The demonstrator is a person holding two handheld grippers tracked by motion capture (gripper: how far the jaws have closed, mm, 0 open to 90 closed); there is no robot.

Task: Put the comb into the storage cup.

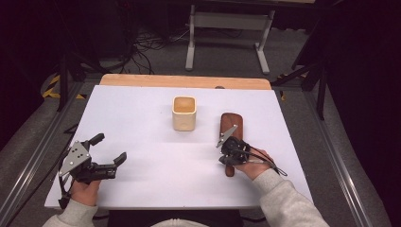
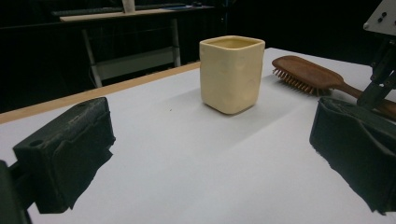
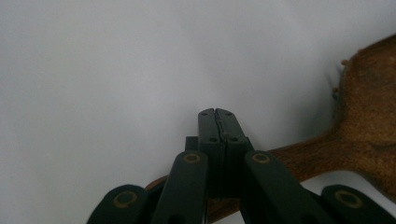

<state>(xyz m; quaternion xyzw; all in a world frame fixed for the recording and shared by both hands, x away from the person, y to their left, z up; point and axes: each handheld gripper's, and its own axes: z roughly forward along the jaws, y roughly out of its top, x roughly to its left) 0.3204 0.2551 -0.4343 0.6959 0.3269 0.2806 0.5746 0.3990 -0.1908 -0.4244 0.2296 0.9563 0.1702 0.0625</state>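
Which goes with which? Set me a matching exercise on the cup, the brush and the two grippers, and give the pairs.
1. cup
2. hairbrush
3. left gripper
4. right gripper

a. jaws shut together
b. brown wood
c. jaws wide open
d. cream, square-sided

Pairs: 1-d, 2-b, 3-c, 4-a

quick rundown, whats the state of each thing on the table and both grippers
cup: upright on the table, open top, looks empty
hairbrush: lying flat, bristles down, handle toward the person
right gripper: jaws shut, at the brush handle; a grip on it cannot be told
left gripper: jaws wide open, nothing between them
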